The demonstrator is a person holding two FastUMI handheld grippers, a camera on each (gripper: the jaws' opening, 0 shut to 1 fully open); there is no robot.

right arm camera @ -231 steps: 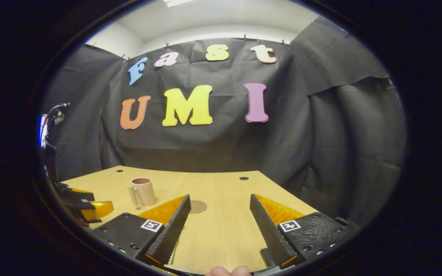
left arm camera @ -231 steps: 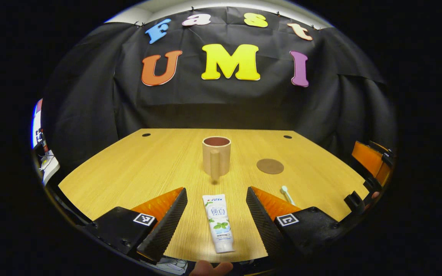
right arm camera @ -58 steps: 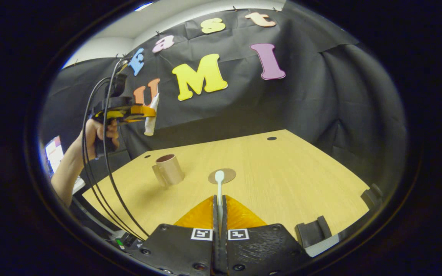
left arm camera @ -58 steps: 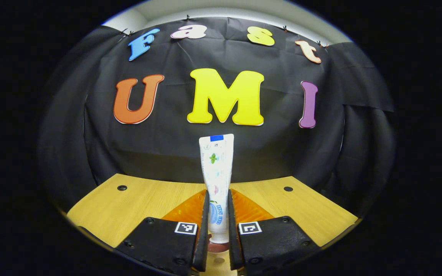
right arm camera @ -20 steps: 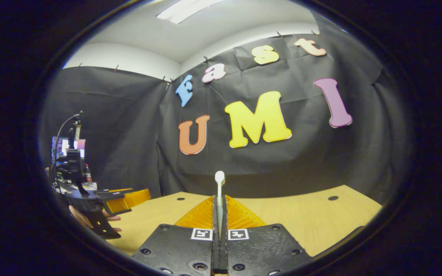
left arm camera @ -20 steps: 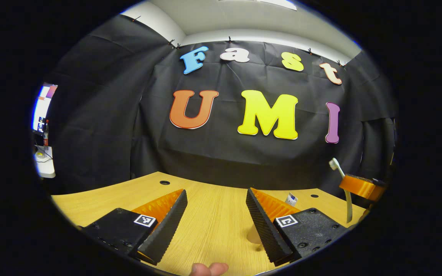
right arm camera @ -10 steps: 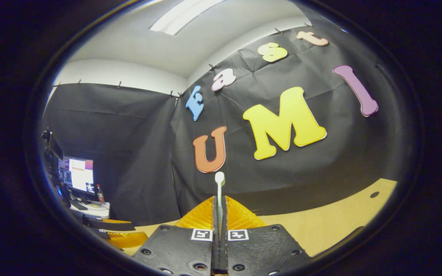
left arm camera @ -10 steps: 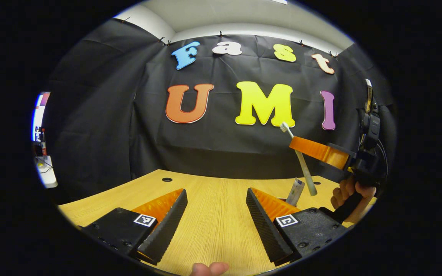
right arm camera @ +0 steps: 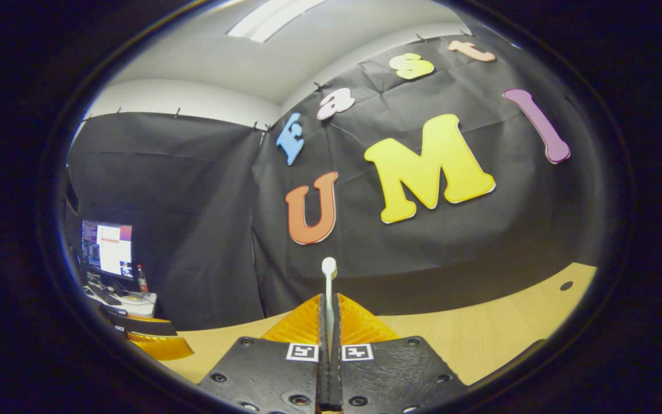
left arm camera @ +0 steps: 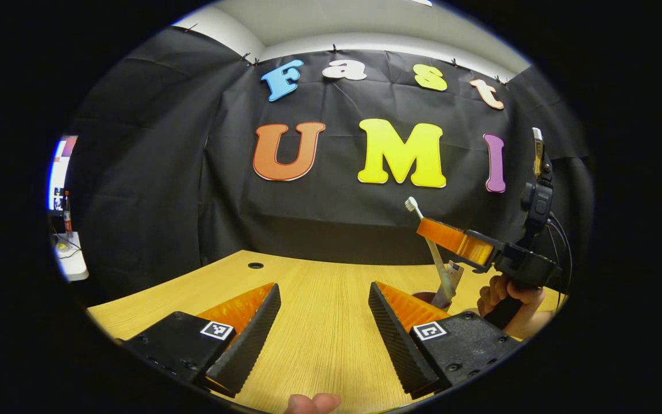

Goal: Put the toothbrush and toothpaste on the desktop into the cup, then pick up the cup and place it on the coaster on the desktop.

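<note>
Clearly the toothbrush (right arm camera: 328, 287) is a light, thin, stiff stick of plastic, and the right hand-held gripper (right arm camera: 329, 322) has it clenched between both fingers along the handle, with the bristle head standing up just beyond the fingertips. In the left gripper view the same toothbrush (left arm camera: 430, 247) slants downward from that right hand-held gripper (left arm camera: 451, 242), its lower end reaching toward the cup (left arm camera: 426, 297), whose rim peeks out just past the left hand-held gripper's right finger. I cannot tell whether the tip is already inside the rim. Such a smooth, narrow handle will likely pivot in a pinch, so a hold near its middle, as now, looks soundest.

Beside the toothbrush's lower end the toothpaste (left arm camera: 445, 283) stands tilted in the cup, its flat crimped end up. It is a soft, light tube that dents under pressure; its firmer cap end seems to be down inside.

With both things in it, the cup will be top-heavy and, if ceramic, breakable; its wall or handle would take a firm grip.

The left hand-held gripper (left arm camera: 324, 322) is released, fingers wide apart and holding nothing, low over the surface (left arm camera: 319, 299). A hand (left arm camera: 506, 299) grips the right tool.
</note>
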